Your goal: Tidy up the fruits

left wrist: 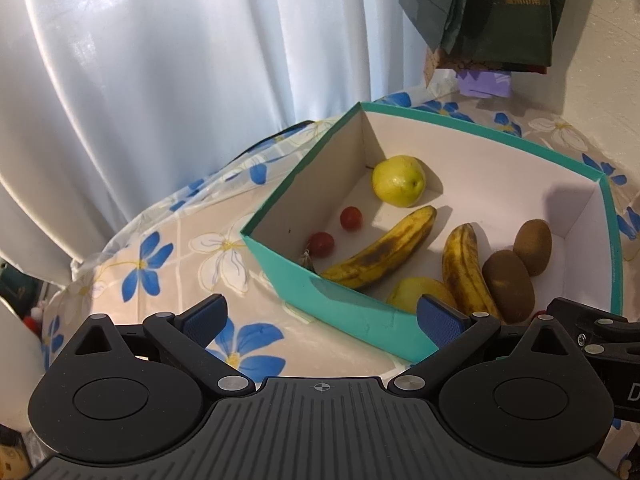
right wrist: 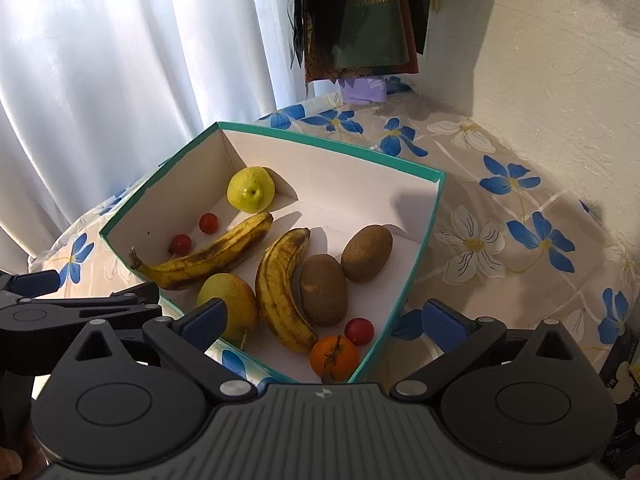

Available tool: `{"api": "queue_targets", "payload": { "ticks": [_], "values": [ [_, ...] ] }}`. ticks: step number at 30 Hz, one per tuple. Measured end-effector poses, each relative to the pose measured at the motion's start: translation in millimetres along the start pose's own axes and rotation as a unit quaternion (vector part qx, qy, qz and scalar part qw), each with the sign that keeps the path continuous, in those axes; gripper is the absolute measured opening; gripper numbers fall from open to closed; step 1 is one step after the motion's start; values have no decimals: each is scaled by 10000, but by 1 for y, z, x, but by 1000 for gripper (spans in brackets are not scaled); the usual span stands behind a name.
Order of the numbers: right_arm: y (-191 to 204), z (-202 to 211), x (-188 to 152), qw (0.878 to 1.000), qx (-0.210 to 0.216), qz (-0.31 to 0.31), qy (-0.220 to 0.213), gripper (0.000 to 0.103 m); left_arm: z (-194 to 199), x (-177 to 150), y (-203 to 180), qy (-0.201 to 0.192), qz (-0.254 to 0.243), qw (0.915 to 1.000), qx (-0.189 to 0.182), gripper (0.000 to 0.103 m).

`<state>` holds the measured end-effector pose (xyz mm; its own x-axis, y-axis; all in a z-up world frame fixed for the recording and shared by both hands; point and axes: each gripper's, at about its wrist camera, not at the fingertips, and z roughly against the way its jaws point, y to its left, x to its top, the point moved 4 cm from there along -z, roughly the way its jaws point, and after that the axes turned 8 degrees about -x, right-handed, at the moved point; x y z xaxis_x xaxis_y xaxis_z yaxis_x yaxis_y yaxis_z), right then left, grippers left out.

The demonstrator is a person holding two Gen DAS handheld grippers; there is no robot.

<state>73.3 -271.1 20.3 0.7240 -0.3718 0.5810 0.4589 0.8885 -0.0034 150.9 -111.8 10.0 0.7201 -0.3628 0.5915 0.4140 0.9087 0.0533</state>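
A teal box (left wrist: 352,316) (right wrist: 420,272) with a white inside holds the fruit. In it lie two spotted bananas (right wrist: 216,252) (right wrist: 280,292), two kiwis (right wrist: 366,252) (right wrist: 324,290), a yellow-green pear (right wrist: 251,189) in the far corner, a second pear (right wrist: 232,304) near the front, an orange (right wrist: 334,358) and three cherry tomatoes (right wrist: 209,223) (right wrist: 181,243) (right wrist: 359,331). My left gripper (left wrist: 324,316) is open in front of the box's near wall, empty. My right gripper (right wrist: 324,320) is open above the box's near corner, holding nothing.
The box stands on a round table with a blue and white flower cloth (right wrist: 500,216). White curtains (left wrist: 160,80) hang behind on the left. Dark green paper bags (right wrist: 372,16) hang by the wall at the back. The left gripper's body (right wrist: 60,312) shows at the right view's left edge.
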Motion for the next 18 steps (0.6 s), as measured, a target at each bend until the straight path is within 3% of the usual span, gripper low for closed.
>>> {"api": "queue_targets", "payload": {
  "ticks": [18],
  "values": [
    [-1, -24, 7, 9997, 155, 94, 169, 103, -14, 4, 0, 105, 134, 9998, 71, 103]
  ]
}}
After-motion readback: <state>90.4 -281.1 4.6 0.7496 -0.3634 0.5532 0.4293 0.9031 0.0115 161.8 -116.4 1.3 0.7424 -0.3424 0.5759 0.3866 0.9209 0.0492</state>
